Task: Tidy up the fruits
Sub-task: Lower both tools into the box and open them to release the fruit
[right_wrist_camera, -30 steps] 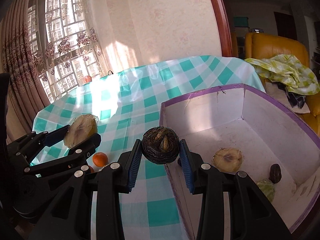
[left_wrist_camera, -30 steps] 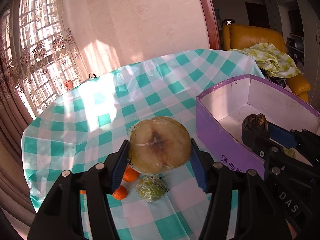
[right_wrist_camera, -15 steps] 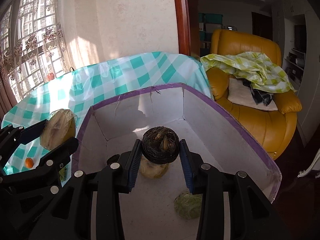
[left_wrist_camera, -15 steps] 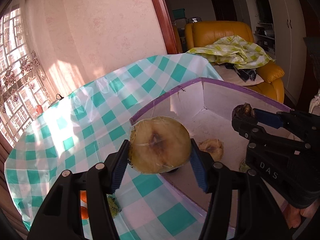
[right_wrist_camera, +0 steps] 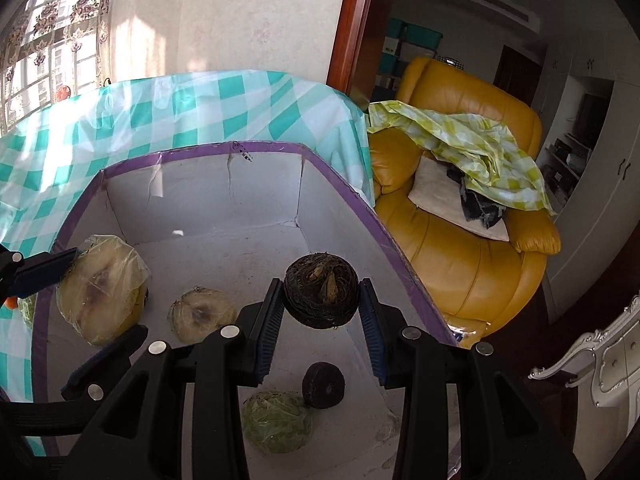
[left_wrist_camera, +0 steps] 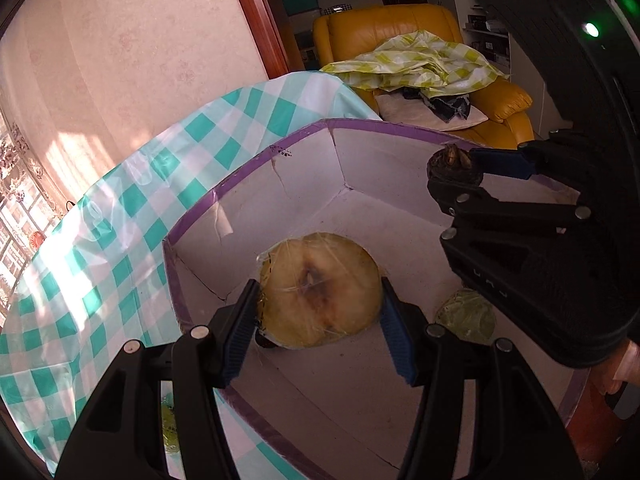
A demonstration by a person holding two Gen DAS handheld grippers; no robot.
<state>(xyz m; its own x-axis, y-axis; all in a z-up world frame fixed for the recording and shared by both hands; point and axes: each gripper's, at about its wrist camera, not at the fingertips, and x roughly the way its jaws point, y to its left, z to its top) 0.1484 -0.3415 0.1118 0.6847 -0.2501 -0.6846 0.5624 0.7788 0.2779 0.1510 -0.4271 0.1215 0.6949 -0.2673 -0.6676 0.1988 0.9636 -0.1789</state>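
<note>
While you hover over the box [right_wrist_camera: 336, 184], your left gripper [left_wrist_camera: 318, 314] clamps a wrapped fruit half [left_wrist_camera: 318, 290] and your right gripper [right_wrist_camera: 320, 312] pinches a dark, maybe rooty, ball [right_wrist_camera: 320, 290].

1. I see a pale pink wallpapered wall [left_wrist_camera: 120, 48], sunlit.
2. A lace-curtained window [right_wrist_camera: 48, 36] glows at left.
3. A mustard-yellow leather armchair [right_wrist_camera: 472, 248] holds a crumpled yellow-green checked cloth [right_wrist_camera: 472, 140].
4. A dark red-brown wooden door frame [right_wrist_camera: 352, 28] stands between them.

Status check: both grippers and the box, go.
Left gripper shut on wrapped fruit half, over purple box. Right gripper shut on dark round fruit, also over box. Drop zone clear.
</note>
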